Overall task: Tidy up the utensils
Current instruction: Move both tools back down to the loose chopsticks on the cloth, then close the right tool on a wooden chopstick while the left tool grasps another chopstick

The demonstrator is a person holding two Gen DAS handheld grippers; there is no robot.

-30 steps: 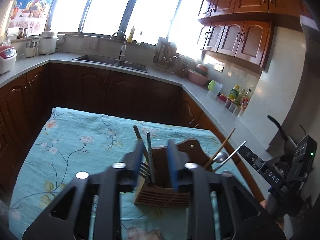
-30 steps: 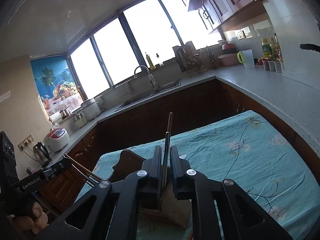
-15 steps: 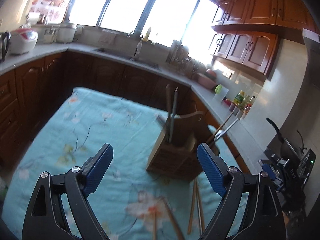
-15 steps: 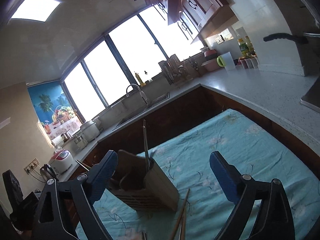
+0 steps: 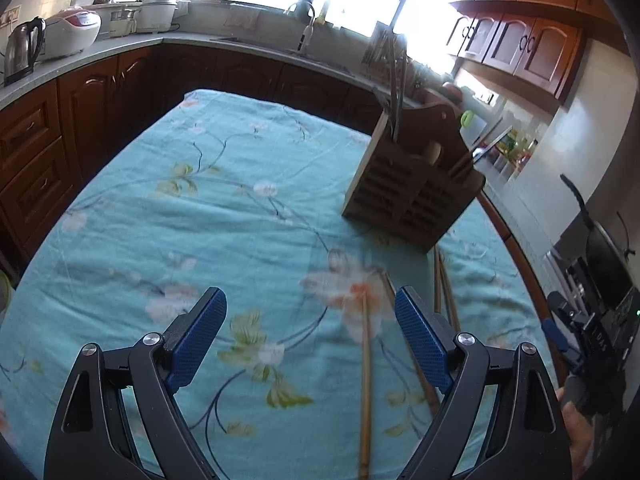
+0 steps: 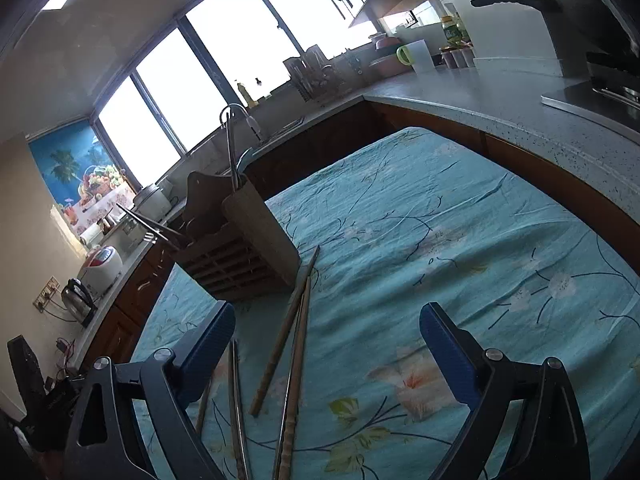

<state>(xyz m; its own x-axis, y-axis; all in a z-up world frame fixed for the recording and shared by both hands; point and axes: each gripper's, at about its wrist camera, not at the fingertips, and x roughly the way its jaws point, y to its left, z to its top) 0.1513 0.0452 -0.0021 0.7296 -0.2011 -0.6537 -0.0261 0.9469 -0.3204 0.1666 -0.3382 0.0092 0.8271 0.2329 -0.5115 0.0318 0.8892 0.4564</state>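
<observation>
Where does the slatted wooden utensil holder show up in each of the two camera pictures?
Left wrist view: the slatted wooden utensil holder stands upper right of centre, beyond the open jaws.
Right wrist view: the holder sits left of centre, tilted by the lens.
Shared landmark: the wooden chopsticks lying on the turquoise floral tablecloth before it.

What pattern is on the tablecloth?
Turquoise tablecloth with pale flowers and dark branching stems; clearest in the left wrist view.

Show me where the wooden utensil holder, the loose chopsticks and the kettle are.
wooden utensil holder [image 5: 404, 196], left wrist view, slatted front.
loose chopsticks [image 6: 298, 354], right wrist view, mid-shaft of one.
kettle [image 5: 19, 50], left wrist view, body.
</observation>
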